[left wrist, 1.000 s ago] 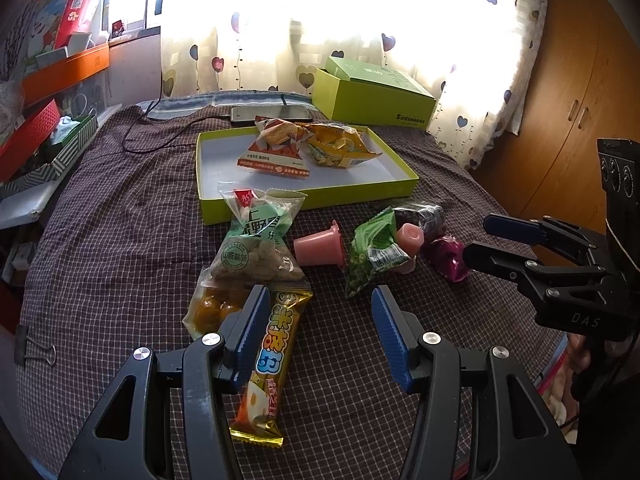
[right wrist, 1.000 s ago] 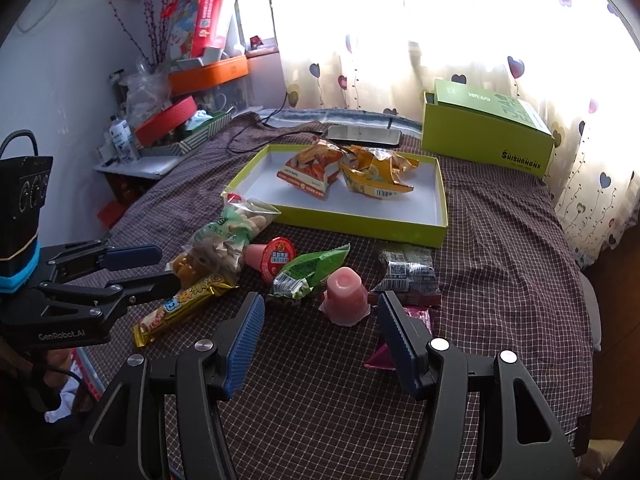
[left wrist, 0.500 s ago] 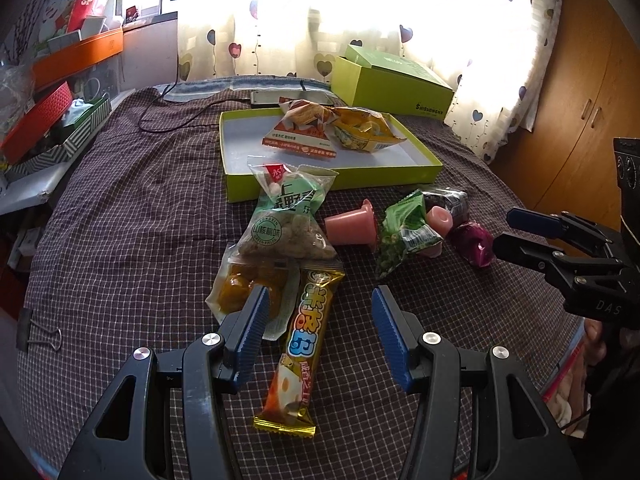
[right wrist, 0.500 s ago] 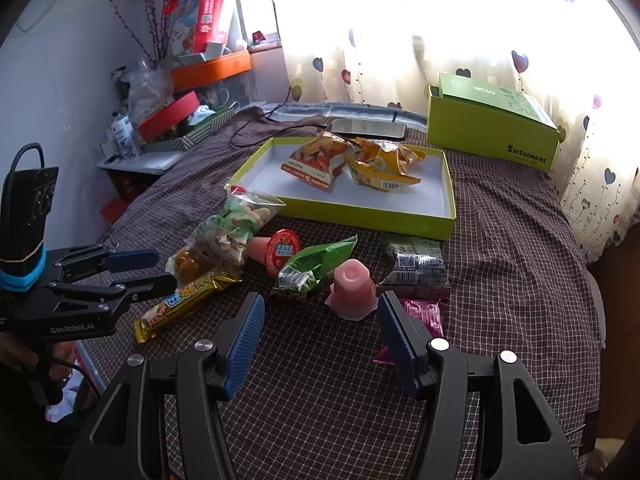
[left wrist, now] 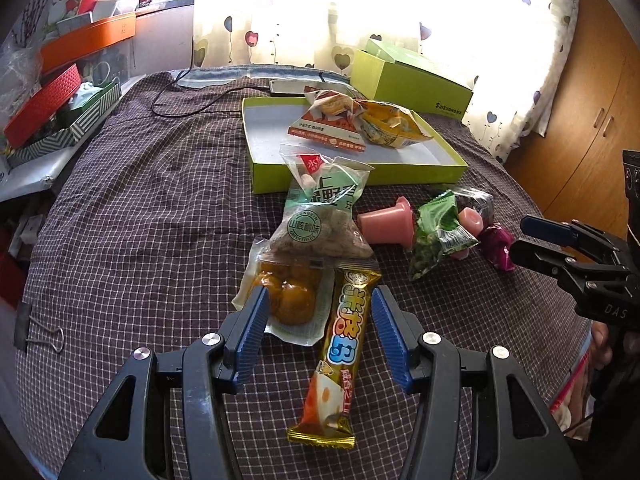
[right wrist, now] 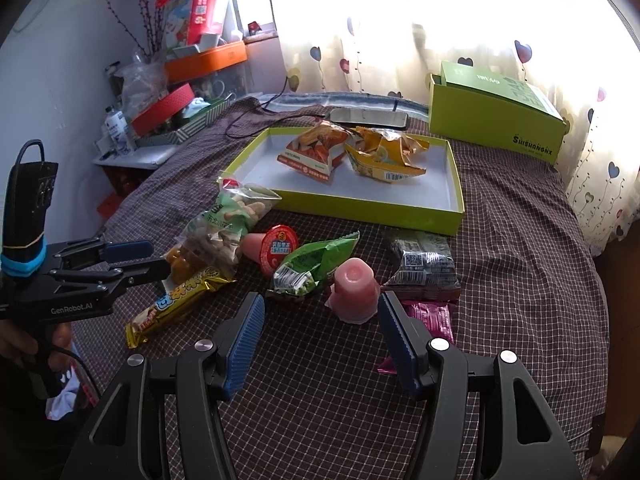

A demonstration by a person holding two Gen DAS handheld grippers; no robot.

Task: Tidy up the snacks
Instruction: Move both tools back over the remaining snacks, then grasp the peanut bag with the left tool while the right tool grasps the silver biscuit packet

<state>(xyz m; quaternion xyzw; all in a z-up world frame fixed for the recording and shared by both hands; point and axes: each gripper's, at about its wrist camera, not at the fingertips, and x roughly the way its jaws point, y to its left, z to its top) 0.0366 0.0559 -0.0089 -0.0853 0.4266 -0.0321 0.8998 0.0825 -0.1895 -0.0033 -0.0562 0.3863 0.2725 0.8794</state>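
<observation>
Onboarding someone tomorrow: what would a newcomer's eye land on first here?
Probably the shallow lime-green cardboard tray mid-table, holding two crinkled snack bags on its white floor. Next, the loose snacks on the checked cloth in front of it, notably the long gold-wrapped snack bar lying between the open blue fingers of the left gripper. The right gripper is open, near an upturned pink jelly cup.

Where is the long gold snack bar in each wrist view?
Left wrist: gold snack bar at lower centre, between the left gripper fingers.
Right wrist: gold snack bar at lower left, under the left gripper.
Shared landmark: green tray behind.
</observation>
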